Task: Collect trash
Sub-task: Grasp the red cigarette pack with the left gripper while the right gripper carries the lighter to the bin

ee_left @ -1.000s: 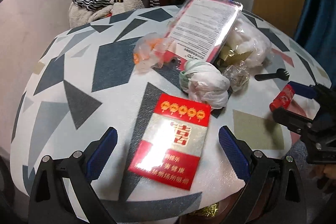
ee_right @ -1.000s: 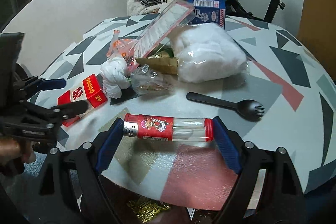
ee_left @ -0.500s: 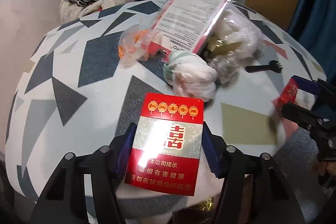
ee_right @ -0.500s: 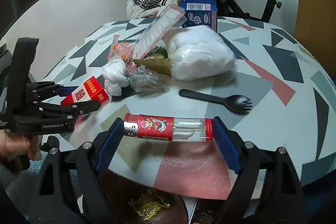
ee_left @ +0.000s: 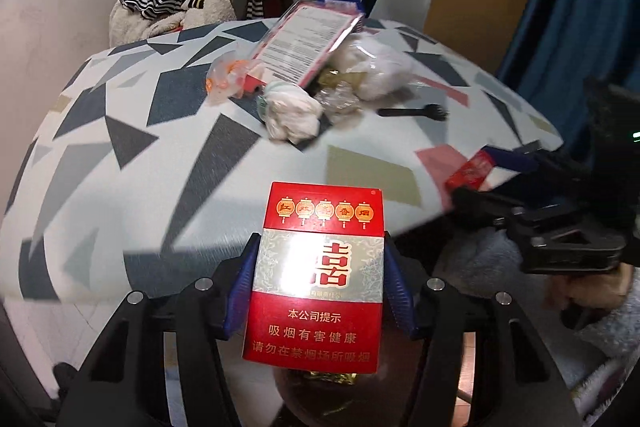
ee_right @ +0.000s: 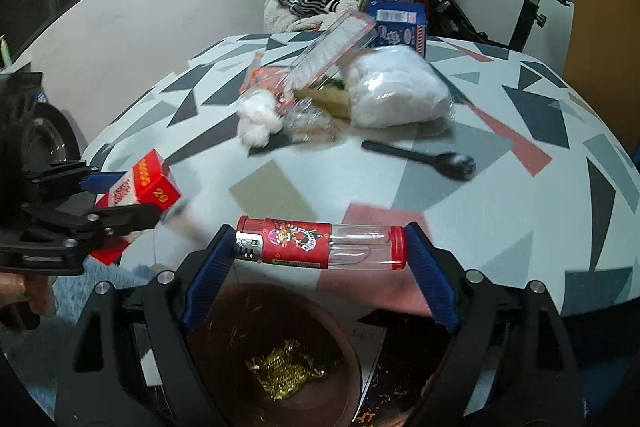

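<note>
A round table [ee_right: 520, 195] with a pattern of grey, dark and pink shards fills both views. At its far side lies a heap of rubbish: a white stuffed plastic bag [ee_right: 400, 95], a clear flat package [ee_left: 308, 45] propped at a tilt on the heap, a crumpled white wad [ee_left: 292, 111] and a black plastic spork [ee_right: 420, 157] lying apart on the cloth nearer the right gripper. Below the table's near edge stands a dark bin [ee_right: 280, 355] with a gold wrapper [ee_right: 286, 373] at its bottom.

The left gripper [ee_left: 320, 291] has its blue pads pressed on the long sides of a red cigarette pack [ee_left: 316, 287], which stands lifted off the table at its near edge, above the bin's rim; its jaws have just been closing onto the pack.

The right gripper [ee_right: 320, 247] stands wide, its pads set against the two ends of a red and clear lighter [ee_right: 320, 245] held crosswise between them, over the table's near edge and above the bin.
</note>
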`<state>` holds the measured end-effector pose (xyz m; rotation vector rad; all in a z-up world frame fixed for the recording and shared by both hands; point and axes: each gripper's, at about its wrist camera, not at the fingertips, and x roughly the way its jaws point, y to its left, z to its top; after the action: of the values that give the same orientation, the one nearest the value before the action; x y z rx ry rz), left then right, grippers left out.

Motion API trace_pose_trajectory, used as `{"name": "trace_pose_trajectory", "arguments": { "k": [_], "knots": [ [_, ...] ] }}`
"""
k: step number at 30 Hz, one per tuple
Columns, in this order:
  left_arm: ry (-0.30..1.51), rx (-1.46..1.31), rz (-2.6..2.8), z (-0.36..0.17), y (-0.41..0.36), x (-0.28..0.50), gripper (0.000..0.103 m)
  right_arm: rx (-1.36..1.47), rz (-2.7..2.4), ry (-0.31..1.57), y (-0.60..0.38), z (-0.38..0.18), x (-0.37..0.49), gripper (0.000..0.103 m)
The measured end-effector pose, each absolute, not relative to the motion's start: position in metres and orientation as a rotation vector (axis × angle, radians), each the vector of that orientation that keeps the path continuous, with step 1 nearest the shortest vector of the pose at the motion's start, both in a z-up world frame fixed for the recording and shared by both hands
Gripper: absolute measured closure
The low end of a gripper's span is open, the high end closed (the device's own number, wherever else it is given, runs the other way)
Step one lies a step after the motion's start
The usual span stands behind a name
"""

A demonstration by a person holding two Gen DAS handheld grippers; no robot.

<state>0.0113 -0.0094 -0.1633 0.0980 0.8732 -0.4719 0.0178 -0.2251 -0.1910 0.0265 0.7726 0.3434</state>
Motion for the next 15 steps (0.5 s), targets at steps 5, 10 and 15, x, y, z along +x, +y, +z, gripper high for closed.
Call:
{"name": "trace_pose_trajectory", "arguments": {
  "k": [5, 10, 15],
  "knots": [
    [0.851, 0.094, -0.474, -0.168, -0.006, -0.023, 0.047, 0.014, 0.383, 0.832, -0.211, -0.215, -0.001, 0.019],
    [0.857, 0.099, -0.461, -0.181, -0.003, -0.035, 0.047, -0.099, 0.437, 0.883, -0.185, -0.243, -0.011, 0.019],
    [0.852, 0.066, -0.435, -0.187, 0.005, -0.035, 0.047, -0.161, 0.474, 0.986, -0.164, -0.278, -0.005, 0.019]
  ]
}}
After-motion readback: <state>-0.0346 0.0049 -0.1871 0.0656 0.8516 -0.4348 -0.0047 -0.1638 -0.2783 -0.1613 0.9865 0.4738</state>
